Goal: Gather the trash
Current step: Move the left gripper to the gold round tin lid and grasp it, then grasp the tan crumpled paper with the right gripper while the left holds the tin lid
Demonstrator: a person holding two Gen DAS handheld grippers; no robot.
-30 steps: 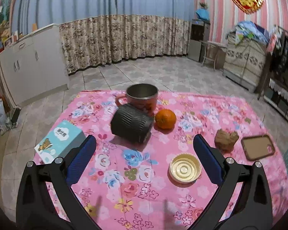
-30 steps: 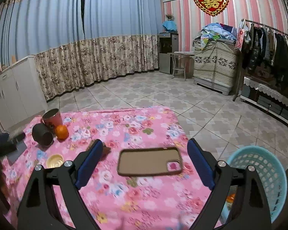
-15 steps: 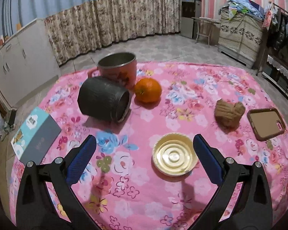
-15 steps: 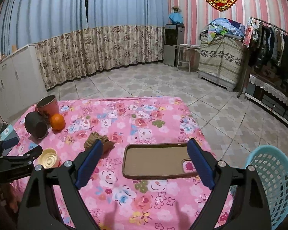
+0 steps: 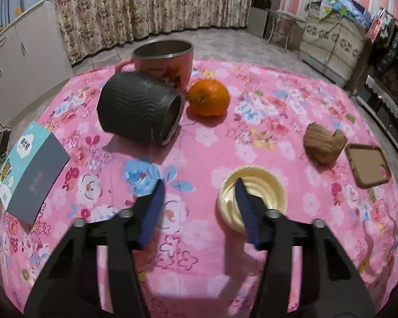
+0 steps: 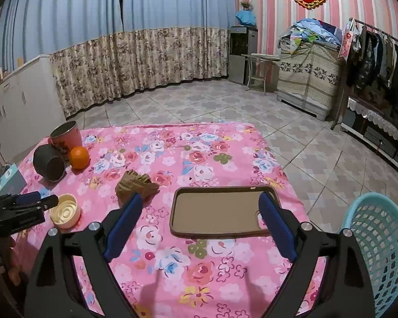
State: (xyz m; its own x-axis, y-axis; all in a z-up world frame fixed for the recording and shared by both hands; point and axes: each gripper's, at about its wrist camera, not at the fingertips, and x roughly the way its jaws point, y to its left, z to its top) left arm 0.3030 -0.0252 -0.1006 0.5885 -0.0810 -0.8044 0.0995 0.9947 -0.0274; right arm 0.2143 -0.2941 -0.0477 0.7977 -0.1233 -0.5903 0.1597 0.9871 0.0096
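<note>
While the left gripper (image 5: 199, 185) is closing its jaws, one blue finger (image 5: 248, 212) is reaching over the rim of the shallow gold foil cup (image 5: 262, 188) and the other is coming in over bare cloth to the cup's left, so the near wall of the cup is lying between them with no pad pressing on it yet. That cup is sitting on the pink floral tablecloth (image 5: 204, 259), near the front edge. Just beyond it and to the right, a crumpled brown paper wad (image 5: 323, 143) is lying, touching or nearly touching a brown phone case (image 5: 368, 167). Farther back, a black ribbed cup (image 5: 135, 108) is lying on its side against an upright pink mug (image 5: 164, 63), with an orange (image 5: 209, 98) just beside them. A teal tissue box (image 5: 29, 169) is sitting at the left edge.

From the right wrist view, the right gripper (image 6: 201, 201) is hovering with its jaws spread wide and holding nothing, with the phone case on the cloth between its fingers. A teal plastic basket (image 6: 382, 241) is standing on the tiled floor beside the table's right edge.
</note>
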